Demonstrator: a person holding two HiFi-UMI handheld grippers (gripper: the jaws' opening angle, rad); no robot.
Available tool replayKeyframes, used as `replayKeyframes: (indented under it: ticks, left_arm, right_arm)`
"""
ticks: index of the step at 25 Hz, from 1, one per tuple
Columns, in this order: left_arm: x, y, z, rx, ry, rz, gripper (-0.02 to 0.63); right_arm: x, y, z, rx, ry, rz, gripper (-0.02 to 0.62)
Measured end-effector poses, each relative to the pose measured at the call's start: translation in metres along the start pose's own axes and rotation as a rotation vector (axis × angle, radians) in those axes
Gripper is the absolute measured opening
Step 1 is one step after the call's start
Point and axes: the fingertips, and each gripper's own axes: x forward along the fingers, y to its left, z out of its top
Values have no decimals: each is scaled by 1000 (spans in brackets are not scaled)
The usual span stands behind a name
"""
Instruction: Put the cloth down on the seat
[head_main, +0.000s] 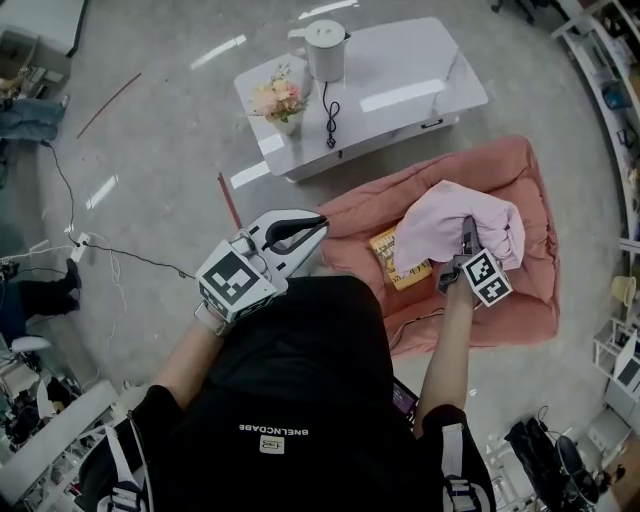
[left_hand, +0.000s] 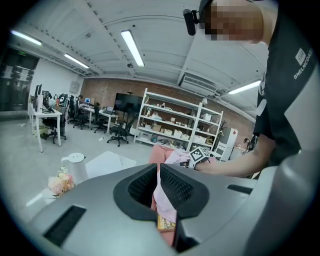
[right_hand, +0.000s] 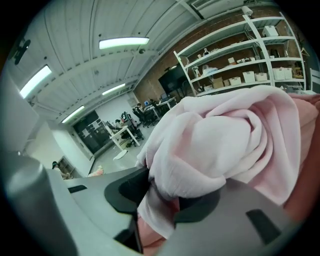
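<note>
A pale pink cloth (head_main: 455, 225) hangs bunched from my right gripper (head_main: 465, 243), which is shut on it just above the salmon seat cushion (head_main: 520, 300). In the right gripper view the cloth (right_hand: 225, 140) fills the space over the jaws, and a fold is pinched at the right gripper (right_hand: 160, 192). A yellow packet (head_main: 400, 265) lies on the seat under the cloth. My left gripper (head_main: 318, 224) is held to the left of the seat, shut with nothing in it. In its own view the left gripper (left_hand: 157, 175) points toward the seat (left_hand: 159, 151) and the cloth (left_hand: 176, 157).
A white low table (head_main: 420, 90) stands beyond the seat with a white kettle (head_main: 325, 48), its cord and a flower pot (head_main: 280, 100). A red stick (head_main: 230, 200) lies on the floor. Cables (head_main: 120, 255) trail at the left. Shelves (head_main: 620, 90) line the right.
</note>
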Motion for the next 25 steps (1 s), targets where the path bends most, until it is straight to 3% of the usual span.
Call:
replayKeyframes:
  ticks: [13, 25]
  left_arm:
    - [11, 14, -21, -53, 31, 65, 15]
    - [19, 20, -38, -80, 67, 73, 15]
  right_arm:
    - [68, -46, -46, -15, 138, -60, 161]
    - [105, -64, -102, -38, 261, -97, 184]
